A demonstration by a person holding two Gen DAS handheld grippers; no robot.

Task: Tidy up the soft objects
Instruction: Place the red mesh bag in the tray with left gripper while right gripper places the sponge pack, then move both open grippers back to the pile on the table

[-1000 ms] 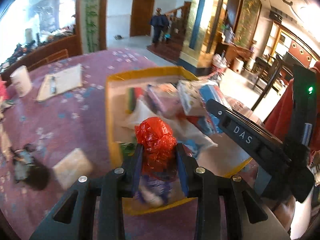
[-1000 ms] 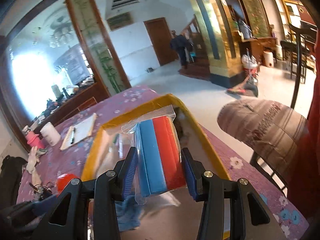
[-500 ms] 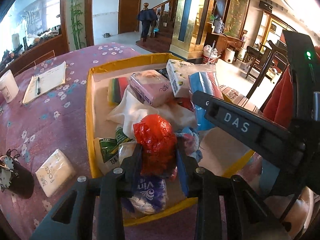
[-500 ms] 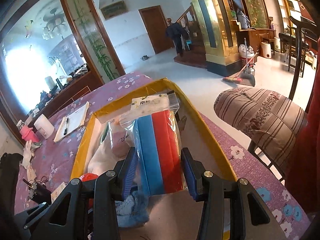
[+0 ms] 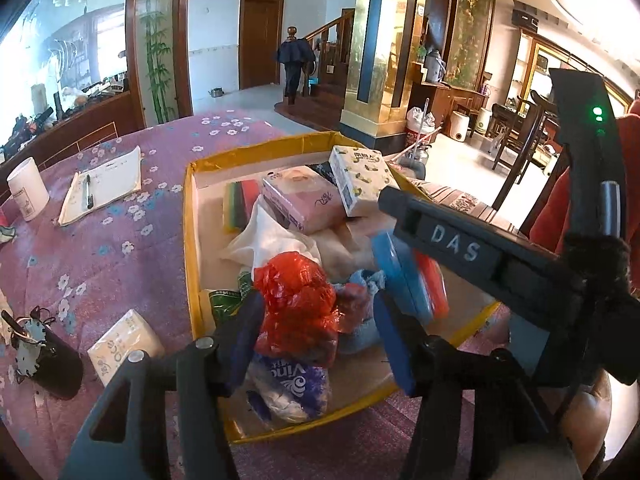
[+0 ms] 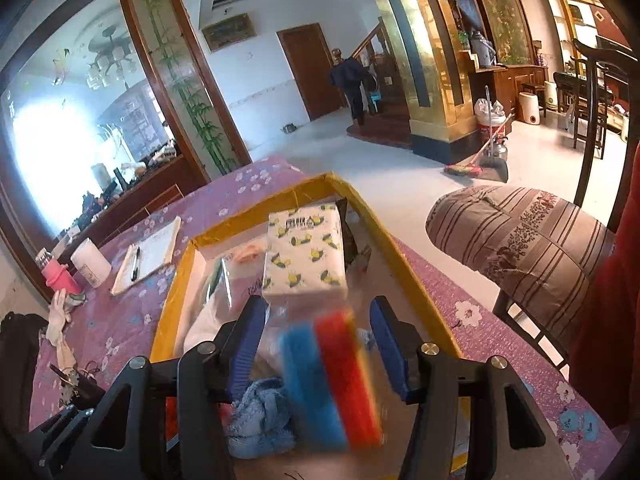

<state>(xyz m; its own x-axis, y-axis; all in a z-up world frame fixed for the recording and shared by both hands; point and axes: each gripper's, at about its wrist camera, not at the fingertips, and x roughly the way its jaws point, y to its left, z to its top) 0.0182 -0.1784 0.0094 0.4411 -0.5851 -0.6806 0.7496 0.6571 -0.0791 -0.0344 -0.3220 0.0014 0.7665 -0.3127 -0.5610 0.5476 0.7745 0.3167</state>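
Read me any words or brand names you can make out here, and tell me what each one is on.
"DAS": white letters on the right gripper's black finger.
"Vind", upside down and cut off: blue wrapped pack in the yellow box.
Lemon-print tissue pack: print too blurred to read.
White tissue pack on the table: unreadable.

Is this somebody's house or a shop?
Most likely a house, a big living and dining room. There is a table under a purple flowered cloth, a wooden staircase at the back, and dark wooden dining chairs off to the side. A broom and dustpan lean by the golden pillar.
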